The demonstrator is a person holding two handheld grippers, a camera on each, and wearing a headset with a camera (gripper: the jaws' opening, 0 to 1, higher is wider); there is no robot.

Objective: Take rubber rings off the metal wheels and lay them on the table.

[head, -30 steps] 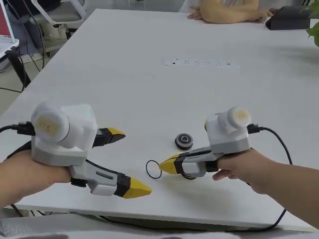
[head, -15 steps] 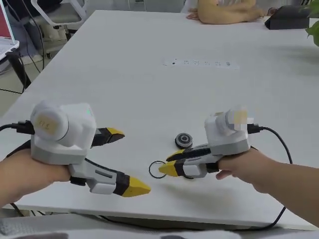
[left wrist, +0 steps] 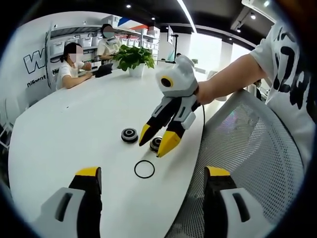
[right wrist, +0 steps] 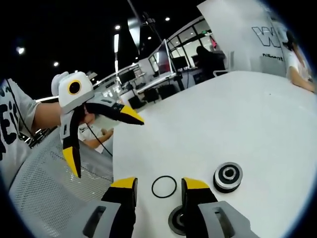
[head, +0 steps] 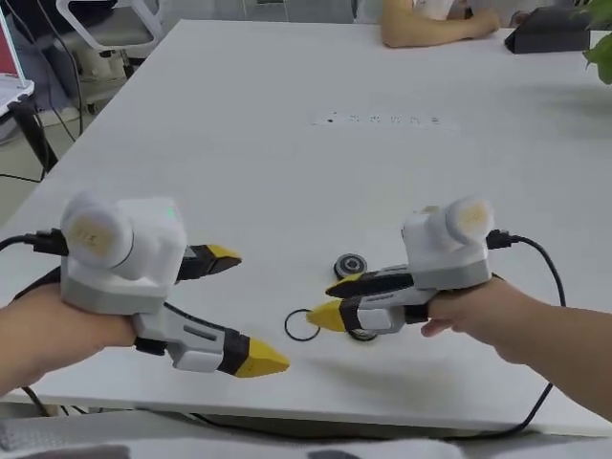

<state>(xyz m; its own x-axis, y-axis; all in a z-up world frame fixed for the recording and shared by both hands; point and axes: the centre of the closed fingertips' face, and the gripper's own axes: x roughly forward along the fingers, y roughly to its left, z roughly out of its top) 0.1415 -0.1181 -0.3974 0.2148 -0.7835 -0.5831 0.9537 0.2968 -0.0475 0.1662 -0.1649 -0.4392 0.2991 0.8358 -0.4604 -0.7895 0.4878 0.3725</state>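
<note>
The right gripper (head: 323, 303), fingers (head: 327, 316) parted, hovers just beside a rubber ring (head: 302, 325) lying on the table (head: 239, 143).

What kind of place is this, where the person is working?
Most likely an open-plan office or a workshop room. There is a long white table with an office chair beside it, a potted plant at the far end, and wall shelves with storage bins.

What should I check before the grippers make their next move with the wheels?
1. Thin black rubber ring lies flat on the white table: ok.
2. Right gripper open, clear of the ring: ok.
3. Left gripper open, holding nothing: ok.
4. Round metal wheel beyond the right gripper, nothing on top: ok.
5. Second wheel under the right gripper wears a ring: cannot tell, partly hidden.
</note>
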